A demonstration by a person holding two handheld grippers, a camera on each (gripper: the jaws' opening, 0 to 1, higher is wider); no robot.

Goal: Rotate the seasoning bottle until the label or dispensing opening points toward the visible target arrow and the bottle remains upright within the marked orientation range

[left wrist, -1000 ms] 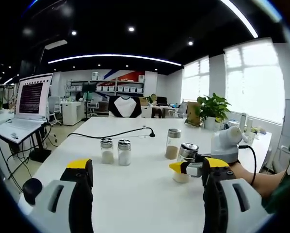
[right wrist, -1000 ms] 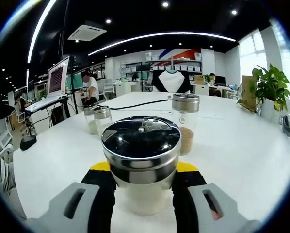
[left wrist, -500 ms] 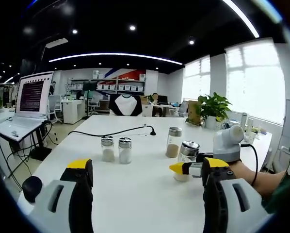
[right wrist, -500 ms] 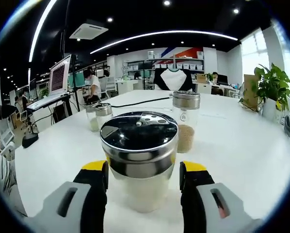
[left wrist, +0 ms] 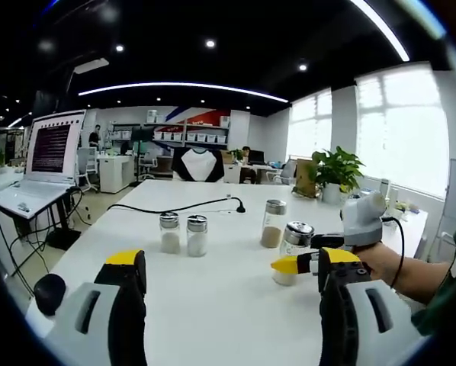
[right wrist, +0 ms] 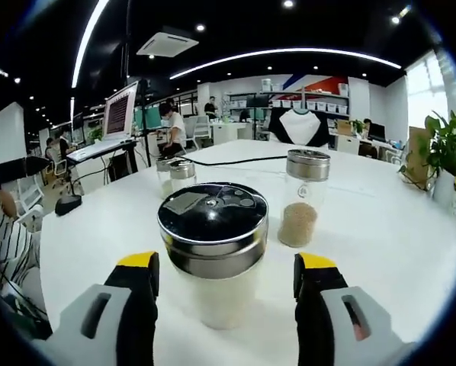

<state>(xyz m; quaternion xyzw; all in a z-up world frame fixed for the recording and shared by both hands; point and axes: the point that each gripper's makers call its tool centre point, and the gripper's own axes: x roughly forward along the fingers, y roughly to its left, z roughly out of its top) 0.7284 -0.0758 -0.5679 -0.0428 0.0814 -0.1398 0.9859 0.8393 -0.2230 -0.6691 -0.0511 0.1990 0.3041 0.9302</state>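
Observation:
A seasoning bottle [right wrist: 215, 252] with a steel shaker lid and pale contents stands upright on the white table [right wrist: 380, 252]. My right gripper [right wrist: 226, 267] is open, its yellow-tipped jaws on either side of the bottle with gaps on both sides. In the left gripper view the same bottle [left wrist: 292, 252] stands at the right, with the right gripper [left wrist: 308, 263] around it, held by a person's hand. My left gripper [left wrist: 229, 271] hovers open over bare table with nothing between its jaws.
A taller bottle with brown contents [right wrist: 303, 200] stands behind the near one. Two small shakers [left wrist: 182, 234] stand together at mid-table. A black cable [left wrist: 175, 210] crosses the far table. A laptop [left wrist: 41, 164] sits on a stand at the left, a potted plant [left wrist: 333, 171] at the right.
My right gripper was shut on the seasoning bottle one second ago and has opened, its jaws now apart from the glass. The bottle's lid openings have turned leftward. The left gripper has stayed put.

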